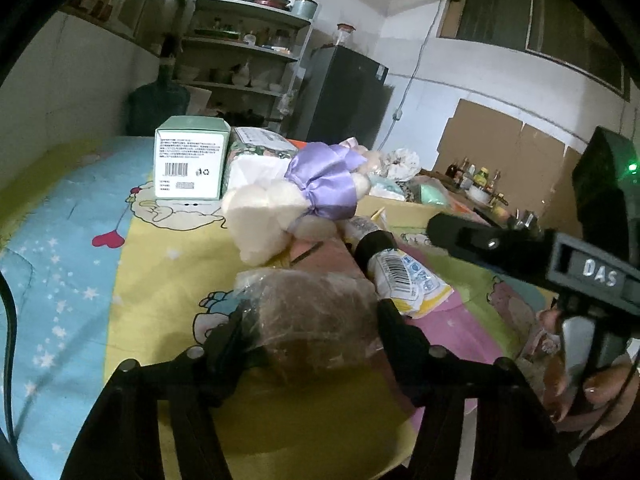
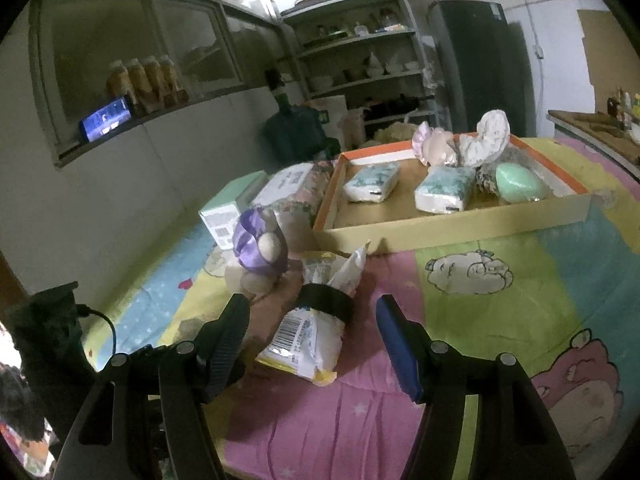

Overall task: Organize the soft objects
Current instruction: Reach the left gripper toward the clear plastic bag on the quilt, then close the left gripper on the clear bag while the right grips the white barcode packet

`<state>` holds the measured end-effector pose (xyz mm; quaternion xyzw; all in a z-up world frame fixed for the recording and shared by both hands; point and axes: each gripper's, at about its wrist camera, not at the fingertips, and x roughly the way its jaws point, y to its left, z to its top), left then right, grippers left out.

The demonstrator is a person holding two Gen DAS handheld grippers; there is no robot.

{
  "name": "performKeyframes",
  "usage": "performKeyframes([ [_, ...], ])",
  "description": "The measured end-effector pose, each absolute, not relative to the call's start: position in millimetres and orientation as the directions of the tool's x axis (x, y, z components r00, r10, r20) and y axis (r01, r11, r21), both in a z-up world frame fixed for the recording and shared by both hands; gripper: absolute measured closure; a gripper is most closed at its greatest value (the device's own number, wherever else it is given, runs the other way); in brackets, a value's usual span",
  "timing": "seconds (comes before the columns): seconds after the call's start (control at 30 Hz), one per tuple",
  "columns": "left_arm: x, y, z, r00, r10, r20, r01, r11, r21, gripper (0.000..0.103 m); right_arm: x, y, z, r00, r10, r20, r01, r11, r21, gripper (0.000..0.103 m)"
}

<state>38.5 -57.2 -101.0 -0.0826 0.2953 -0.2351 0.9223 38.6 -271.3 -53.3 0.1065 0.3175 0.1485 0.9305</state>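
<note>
The left tongs [image 1: 310, 322] pinch a brown bundle in clear wrap [image 1: 308, 320], contents unclear, on the counter's near edge. The right tongs [image 2: 314, 346] spread around a banded yellow-white packet [image 2: 306, 338].

On the cartoon-print quilt [image 2: 500, 320] sits one shallow cardboard tray [image 2: 452, 226]. Inside it lie two teal tissue packs [image 2: 372, 181], one mint-green egg-shaped cushion [image 2: 520, 182] and two frilly scrunchies [image 2: 494, 130]. Outside the tray there are one mint-green box [image 1: 191, 162], one floral tissue pack [image 2: 298, 188], one cream plush toy with a purple ribbon [image 1: 288, 204], one yellow-and-white packet with a black band [image 2: 308, 332] and one brown plastic-wrapped bundle [image 1: 316, 320].
</note>
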Motion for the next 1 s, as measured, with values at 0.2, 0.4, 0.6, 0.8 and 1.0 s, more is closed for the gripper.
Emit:
performKeyframes([
  [0.2,29,-48,-95,0.746,-0.474,-0.468,0.382,0.88,-0.282,0.042,45,-264,-67,0.728,0.35,-0.59,-0.211,0.933,0.293,0.035],
  [0.4,23,-36,-83,0.777,-0.449,-0.442,0.361,0.892,-0.273,0.042,52,-254,-73,0.716,0.337,-0.611,-0.203,0.939,0.279,0.036],
  [0.6,18,-27,-80,0.793,-0.433,-0.429,0.347,0.899,-0.266,0.042,61,-250,-78,0.712,0.283,-0.643,-0.162,0.957,0.242,0.039],
  [0.8,17,-22,-83,0.793,-0.428,-0.434,0.34,0.902,-0.267,0.042,63,-245,-85,0.694,0.279,-0.663,-0.162,0.959,0.234,0.056],
  [1.0,16,-21,-82,0.795,-0.425,-0.432,0.338,0.903,-0.266,0.042,60,-249,-83,0.698,0.285,-0.657,-0.159,0.956,0.245,0.06],
])
